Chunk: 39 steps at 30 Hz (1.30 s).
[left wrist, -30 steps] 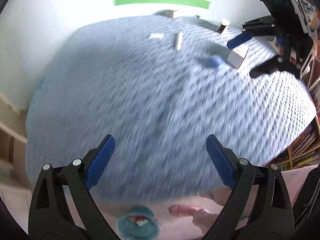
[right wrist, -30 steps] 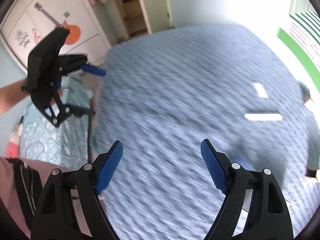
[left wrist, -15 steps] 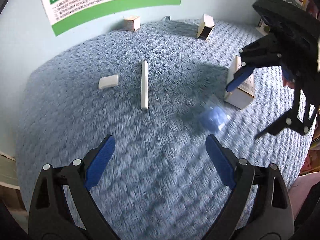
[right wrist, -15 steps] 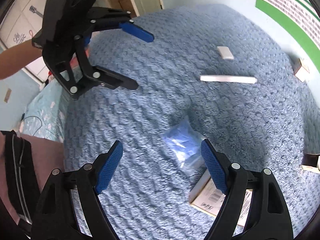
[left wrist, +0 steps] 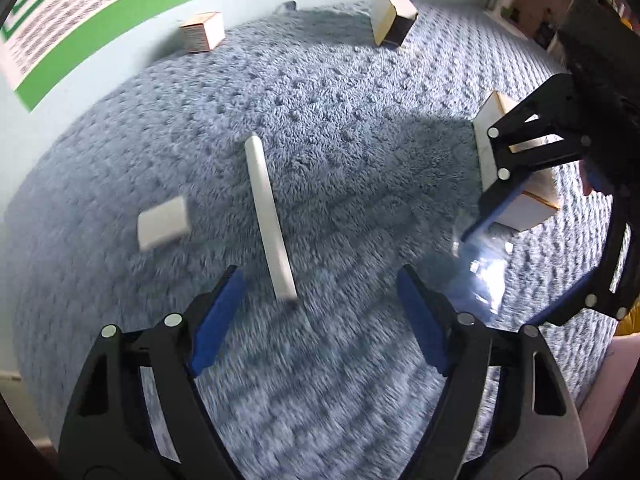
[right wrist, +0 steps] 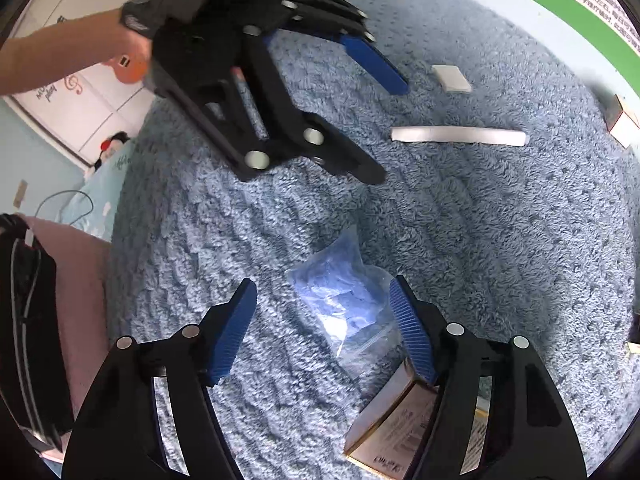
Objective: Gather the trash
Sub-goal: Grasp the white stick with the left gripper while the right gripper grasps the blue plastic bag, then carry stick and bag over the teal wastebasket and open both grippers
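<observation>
Trash lies on a blue fuzzy blanket. My left gripper [left wrist: 320, 312] is open, just short of the near end of a long white stick [left wrist: 269, 213]; a flat white block [left wrist: 163, 227] lies to its left. My right gripper [right wrist: 323, 320] is open over a clear plastic bag of blue bits [right wrist: 344, 304], which lies between its jaws. A cardboard box [right wrist: 394, 432] lies by the right finger. The bag [left wrist: 482, 272] and box [left wrist: 516, 184] also show in the left wrist view, under the right gripper [left wrist: 532, 272]. The left gripper [right wrist: 384, 128] shows in the right wrist view.
Two small cardboard boxes sit near the wall, one [left wrist: 200, 32] at the back left, one [left wrist: 394, 16] at the back middle. A wall with a green-edged poster [left wrist: 120, 4] bounds the far side. A bookshelf [left wrist: 532, 8] stands at the far right.
Both grippers have moved forward and down toward the blanket. The left one has closed in on the white stick, the right one on the blue bag. Both stay open.
</observation>
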Tool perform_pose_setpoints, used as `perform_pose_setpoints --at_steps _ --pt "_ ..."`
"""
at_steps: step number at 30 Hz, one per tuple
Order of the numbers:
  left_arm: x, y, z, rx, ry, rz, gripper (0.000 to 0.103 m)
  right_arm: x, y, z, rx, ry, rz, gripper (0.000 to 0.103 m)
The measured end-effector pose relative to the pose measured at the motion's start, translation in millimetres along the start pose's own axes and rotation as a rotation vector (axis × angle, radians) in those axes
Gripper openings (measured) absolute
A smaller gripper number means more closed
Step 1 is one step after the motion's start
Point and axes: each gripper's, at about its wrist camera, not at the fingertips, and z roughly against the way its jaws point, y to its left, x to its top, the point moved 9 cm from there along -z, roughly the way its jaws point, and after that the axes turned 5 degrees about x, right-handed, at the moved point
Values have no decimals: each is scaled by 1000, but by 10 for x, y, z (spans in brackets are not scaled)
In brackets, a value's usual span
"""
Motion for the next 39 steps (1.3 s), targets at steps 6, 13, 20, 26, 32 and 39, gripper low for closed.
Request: perform_pose_setpoints --at_steps 6,13,20,26,32,39 --pt "88 113 -281 -33 31 -24 51 -32 -166 -70 -2 -3 -7 58" --pt "77 232 -168 -81 -10 -11 11 -31 -131 64 42 -39 2 45" --pt "-37 308 157 -19 -43 -20 11 143 -287 467 19 -128 -68 45" --pt "-161 363 515 36 -73 9 11 334 -176 626 -9 -149 -31 45" --pt "-465 409 892 108 -89 79 11 561 128 620 2 -152 61 45" --pt "-1010 453 1319 207 -102 229 11 913 598 489 67 -134 217 45"
